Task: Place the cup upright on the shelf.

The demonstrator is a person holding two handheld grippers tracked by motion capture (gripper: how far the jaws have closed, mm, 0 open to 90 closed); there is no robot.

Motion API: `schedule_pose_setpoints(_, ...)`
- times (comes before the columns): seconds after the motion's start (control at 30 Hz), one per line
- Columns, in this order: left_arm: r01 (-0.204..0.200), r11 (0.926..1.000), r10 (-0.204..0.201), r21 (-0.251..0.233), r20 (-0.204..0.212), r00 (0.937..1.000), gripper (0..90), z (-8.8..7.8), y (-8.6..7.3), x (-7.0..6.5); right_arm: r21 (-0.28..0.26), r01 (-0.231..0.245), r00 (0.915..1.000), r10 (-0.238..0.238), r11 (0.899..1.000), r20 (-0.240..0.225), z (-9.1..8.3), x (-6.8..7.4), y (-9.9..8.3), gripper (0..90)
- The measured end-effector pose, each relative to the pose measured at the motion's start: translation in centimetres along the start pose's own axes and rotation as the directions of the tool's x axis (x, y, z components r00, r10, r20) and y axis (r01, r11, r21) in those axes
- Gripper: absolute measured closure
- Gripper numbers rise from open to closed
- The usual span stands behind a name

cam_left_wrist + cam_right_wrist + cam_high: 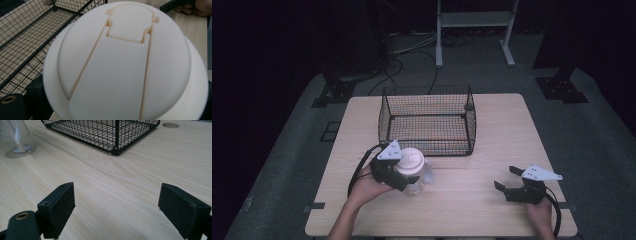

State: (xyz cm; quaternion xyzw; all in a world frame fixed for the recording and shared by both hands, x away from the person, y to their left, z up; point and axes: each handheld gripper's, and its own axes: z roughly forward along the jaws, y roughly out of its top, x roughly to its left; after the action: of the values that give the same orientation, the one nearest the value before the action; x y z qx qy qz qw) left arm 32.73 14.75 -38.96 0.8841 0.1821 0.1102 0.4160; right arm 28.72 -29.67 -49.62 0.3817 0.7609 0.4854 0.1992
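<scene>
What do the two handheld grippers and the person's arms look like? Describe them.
Both the left gripper and the right gripper are black, each topped by a grey three-cornered plate and trailing a black cable. The right gripper's pads are flat black blocks. The forearms are bare, no sleeves visible.

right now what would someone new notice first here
A clear cup with a cream lid stands at the table's left front, and the left tool is closed around it. Just behind it sits an empty black wire basket. The right tool rests open over bare wood at the right front.
</scene>
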Motion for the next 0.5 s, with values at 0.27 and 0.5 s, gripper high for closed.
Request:
schedule_pose_setpoints(0.27, -0.018, 0.9998, 0.018, 0.006, -0.001, 0.9998, 5.5, 0.0, 1.1, -0.2, -0.002, -0.001, 1.0000, 0.001, 1.000, 0.000, 0.0, 0.0, 0.0, 12.8)
schedule_pose_setpoints(0.5, -0.039, 0.9988, 0.039, 0.029, -0.005, 0.9992, 5.6, 0.0, 2.5, -0.3, -0.002, -0.001, 1.0000, 0.001, 1.000, 0.000, 0.0, 0.0, 0.0, 12.9)
